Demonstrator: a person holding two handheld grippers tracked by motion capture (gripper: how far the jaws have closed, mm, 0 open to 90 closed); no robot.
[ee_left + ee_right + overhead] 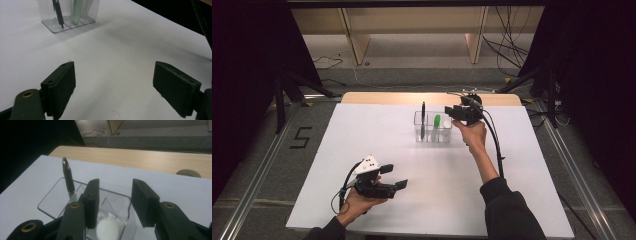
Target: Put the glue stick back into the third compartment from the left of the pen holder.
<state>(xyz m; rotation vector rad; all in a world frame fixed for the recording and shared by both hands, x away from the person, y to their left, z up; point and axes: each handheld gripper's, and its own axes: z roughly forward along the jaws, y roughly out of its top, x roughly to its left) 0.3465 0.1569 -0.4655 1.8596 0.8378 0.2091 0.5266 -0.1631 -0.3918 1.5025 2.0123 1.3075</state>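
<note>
Above the clear organizer [432, 127] at the white surface's [362, 150] far middle: right gripper [113, 202], jaws part-open, empty | black pen [68, 176], green marker [437, 120], white object [107, 230] inside | left gripper [393, 176] near edge, jaws wide, empty.

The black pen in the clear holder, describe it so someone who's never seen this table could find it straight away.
On the white table, find the clear plastic organizer near the far edge, beside the right gripper. The black pen stands upright in its left compartment. It is dark, thin and tallest, unlike the green marker and white object beside it.
</note>
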